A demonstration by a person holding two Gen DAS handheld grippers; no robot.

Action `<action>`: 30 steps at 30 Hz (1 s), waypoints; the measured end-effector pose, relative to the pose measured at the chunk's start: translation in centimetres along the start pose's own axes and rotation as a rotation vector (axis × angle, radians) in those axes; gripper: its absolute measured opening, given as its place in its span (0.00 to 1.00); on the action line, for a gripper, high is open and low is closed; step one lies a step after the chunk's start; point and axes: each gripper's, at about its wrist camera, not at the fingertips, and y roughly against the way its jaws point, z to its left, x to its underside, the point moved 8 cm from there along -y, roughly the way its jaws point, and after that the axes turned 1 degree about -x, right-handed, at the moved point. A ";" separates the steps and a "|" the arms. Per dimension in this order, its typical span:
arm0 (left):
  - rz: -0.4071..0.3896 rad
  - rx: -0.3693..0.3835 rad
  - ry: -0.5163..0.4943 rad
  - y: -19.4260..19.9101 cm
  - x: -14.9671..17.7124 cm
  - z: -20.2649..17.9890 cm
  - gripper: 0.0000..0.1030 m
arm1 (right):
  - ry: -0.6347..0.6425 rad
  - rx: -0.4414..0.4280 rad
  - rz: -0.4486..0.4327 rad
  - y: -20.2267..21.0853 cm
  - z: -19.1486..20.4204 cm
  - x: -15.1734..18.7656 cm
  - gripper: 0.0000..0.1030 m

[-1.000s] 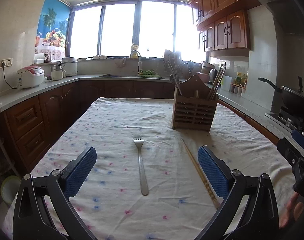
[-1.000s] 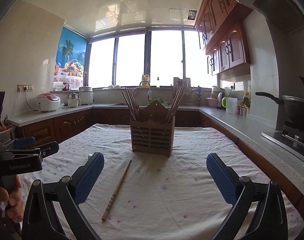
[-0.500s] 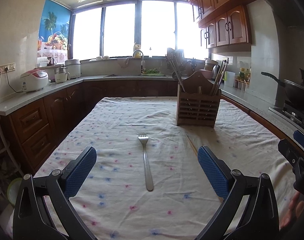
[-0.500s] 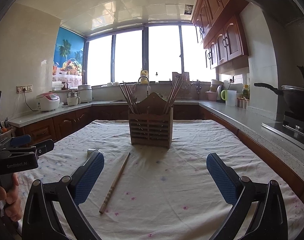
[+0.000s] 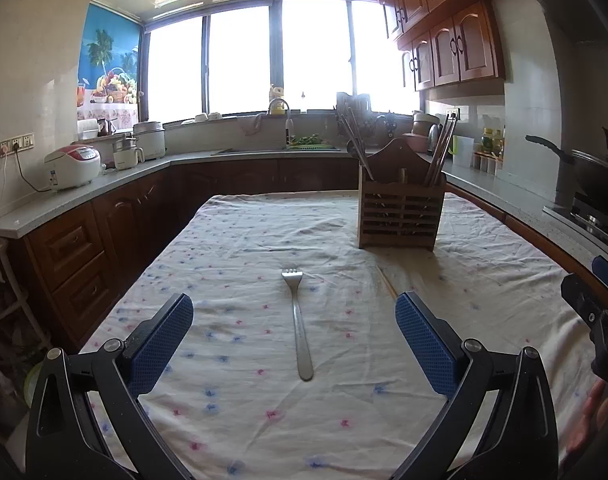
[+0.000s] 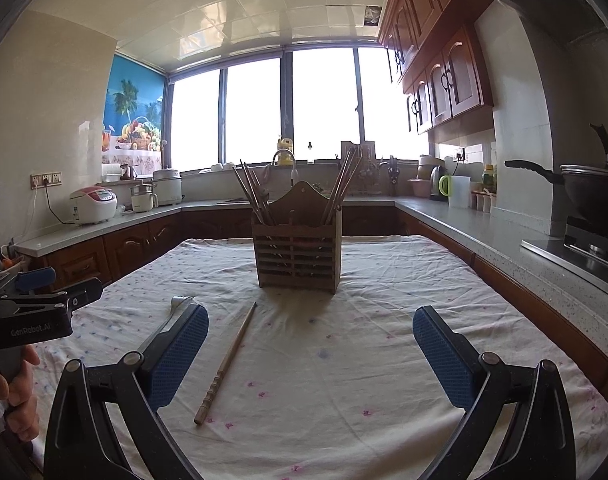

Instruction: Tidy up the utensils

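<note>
- The left gripper (image 5: 294, 342) hangs over the tabletop (image 5: 240, 240) with jaws wide apart and empty. The fork (image 5: 298, 320) lies flat on the cloth (image 5: 483, 280) between them, tines toward the holder (image 5: 399, 212), handle end nearest the jaws.
- The right gripper (image 6: 309, 354) is likewise spread open and holds nothing. The chopstick (image 6: 228, 360) lies on the cloth just inside its left finger, thick end near, thin tip pointing at the holder.
- The fork is thin and lies flat; jaws closing from above could likely skate over it or pinch a fold of cloth with it, dragging the cloth.
- A dragged cloth could shift or tip the holder, which stands on it and carries long chopsticks leaning outward at both ends.
- The chopstick is round and narrow; a grip off its middle may let it swivel or roll away.
- The right gripper is off-line from the chopstick, so closing where it stands would probably miss.
- Fork and chopstick lie near each other, and the two grippers are close side by side; reaching together risks a bump.
- Leaning chopsticks in the holder could snag whatever is lowered in.
</note>
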 end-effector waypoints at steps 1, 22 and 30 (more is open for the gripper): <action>0.001 -0.002 0.000 0.0 0.0 0.0 1.00 | 0.000 -0.001 -0.001 0.0 0.0 0.0 1.00; 0.003 0.001 -0.024 0.2 -0.1 -0.7 1.00 | 0.001 -0.008 -0.001 0.0 -0.1 0.0 1.00; 0.006 0.004 -0.030 0.2 -0.1 -0.7 1.00 | 0.000 -0.011 0.001 -0.1 -0.1 0.2 1.00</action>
